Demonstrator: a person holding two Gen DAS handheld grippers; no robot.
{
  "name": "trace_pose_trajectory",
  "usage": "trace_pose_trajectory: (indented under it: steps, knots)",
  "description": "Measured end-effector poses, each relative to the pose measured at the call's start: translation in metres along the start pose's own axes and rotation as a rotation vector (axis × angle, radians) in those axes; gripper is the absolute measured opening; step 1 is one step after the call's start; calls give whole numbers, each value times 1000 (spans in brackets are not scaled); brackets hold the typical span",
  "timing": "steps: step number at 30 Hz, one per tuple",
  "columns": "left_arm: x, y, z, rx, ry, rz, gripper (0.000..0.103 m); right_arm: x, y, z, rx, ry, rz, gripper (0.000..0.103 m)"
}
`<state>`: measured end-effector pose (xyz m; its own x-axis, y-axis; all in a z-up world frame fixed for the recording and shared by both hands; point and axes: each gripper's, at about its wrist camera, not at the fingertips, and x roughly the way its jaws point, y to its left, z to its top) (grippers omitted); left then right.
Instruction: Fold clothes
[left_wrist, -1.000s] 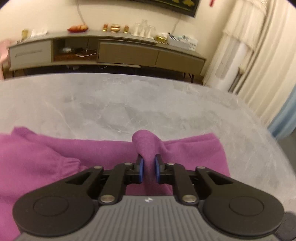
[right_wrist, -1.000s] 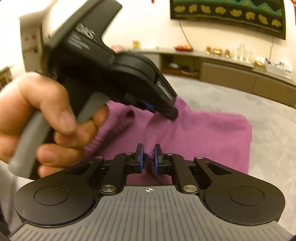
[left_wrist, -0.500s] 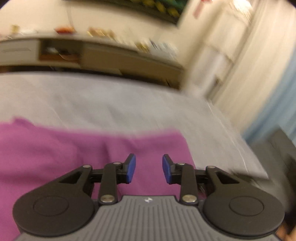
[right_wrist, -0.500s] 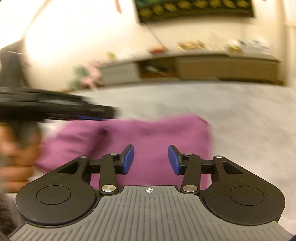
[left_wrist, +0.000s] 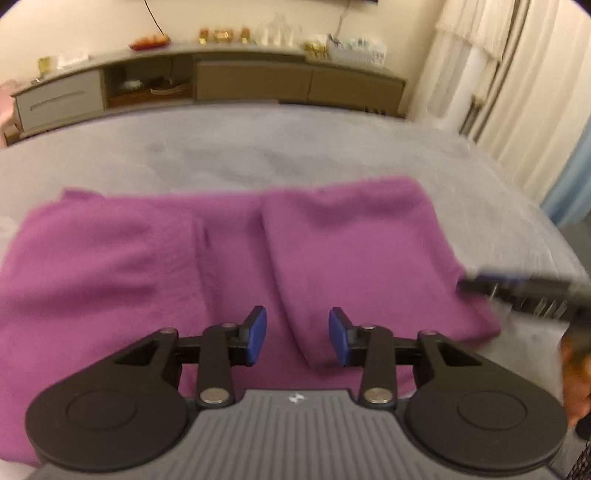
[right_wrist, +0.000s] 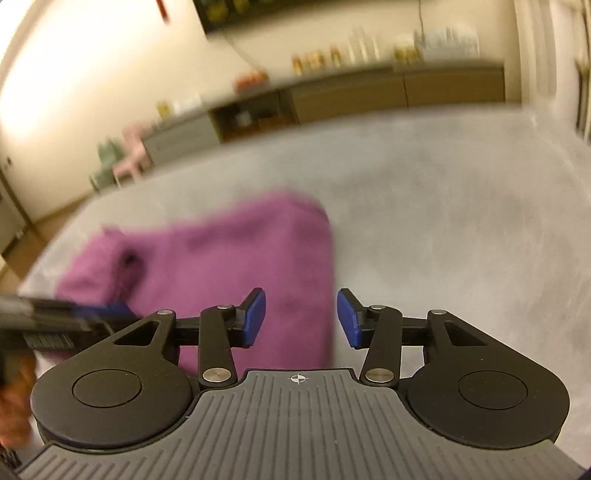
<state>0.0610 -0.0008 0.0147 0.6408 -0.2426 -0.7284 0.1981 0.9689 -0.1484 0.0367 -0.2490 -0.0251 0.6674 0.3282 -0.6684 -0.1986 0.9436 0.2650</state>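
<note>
left gripper (left_wrist: 297, 335) body mark: small white logo at top centre of the grey ribbed housing, no letters
right gripper (right_wrist: 301, 318) body mark: small white crosshair circle at top centre of the grey ribbed housing, no letters
white print on left gripper side, right wrist view: blurred, cannot be read
wall picture (right_wrist: 258, 9): yellow shapes on dark ground, blurred, no text made out
sideboard (left_wrist: 255, 79) items: no labels legible
readable text overall: none
</note>
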Motion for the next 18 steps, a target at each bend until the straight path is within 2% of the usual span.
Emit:
trace_pose_trajectory:
  steps: [2,4,5,8,10,12,13,15,18]
  knots:
    - [-20,10,10,-15,-76,-7,40,3,-5,-3,3,-7,-4,48]
    - [-38,29,13,-27,-154,23,51,-7,-4,-4,-11,-70,-8,48]
    - [-42,40,13,-41,-174,44,51,-14,-3,-2,-35,-112,-9,48]
    - [-19,72,13,-151,-93,50,48,-23,2,4,-103,-181,10,48]
    - [1,83,14,-214,-27,30,48,-14,6,9,-125,-162,24,46]
    - [22,83,13,-212,26,52,51,6,12,9,-134,-121,13,43]
    - [29,79,11,-188,30,78,53,21,16,8,-132,-83,-3,43]
    - [25,72,10,-154,7,102,52,38,21,4,-137,-69,-27,44]
    - [0,66,6,-142,-37,69,51,30,30,8,-146,-87,-34,44]
